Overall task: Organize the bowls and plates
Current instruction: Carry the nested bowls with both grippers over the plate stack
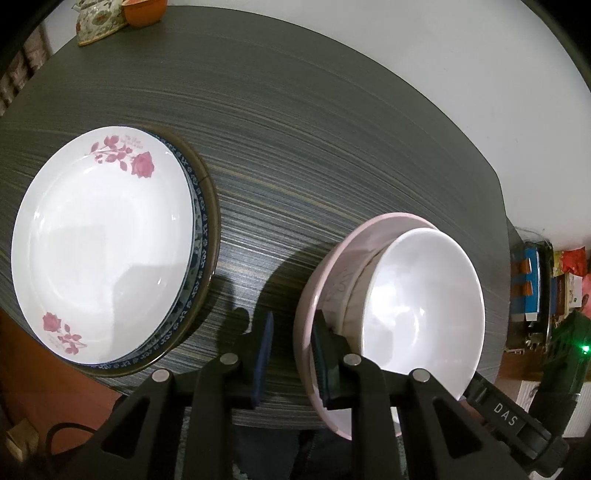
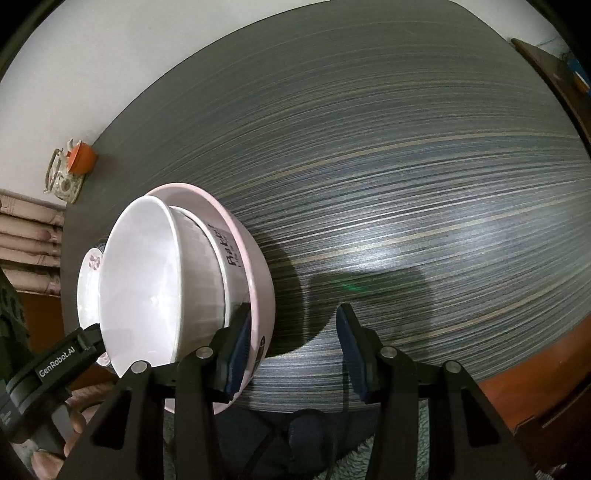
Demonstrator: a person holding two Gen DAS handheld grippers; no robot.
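Desk: a dark, streaked desk point(image 1: 332, 129) with a rounded edge is seen in front of a pale wall; red-brown floor shows beyond its near edges.
Bowl stack: a white bowl point(image 1: 421, 295) is nested in a ribbed white bowl point(image 1: 354, 295), and both sit inside a pink bowl point(image 1: 306, 295) at the near edge of the desk.
Left hand-held gripper: the left hand-held gripper point(image 1: 291, 354) is spread, with the pink bowl's rim between its blue pads; the right pad lies inside the rim, the left pad outside and apart from it.
Right hand-held gripper: the right hand-held gripper point(image 2: 295, 354) is spread wide; its left pad lies inside the pink bowl's rim on the opposite side, and its right pad stands well apart over bare desk.
Plate stack: a rose-printed plate point(image 1: 107, 243) lies on top of a blue-patterned plate point(image 1: 197, 236) and a dark-rimmed plate point(image 1: 214, 221), left of the bowls.
Left view only: all three plates in the stack and cluttered shelves at the far right.
Right view only: black lettering on the pink bowl's inner wall, and a wide bare stretch of desk to the right.
Far corner: an orange cup point(image 1: 142, 13) and a floral teapot point(image 1: 99, 22) stand at the far left edge.
Open room: bare desk lies between the two stacks and beyond them.
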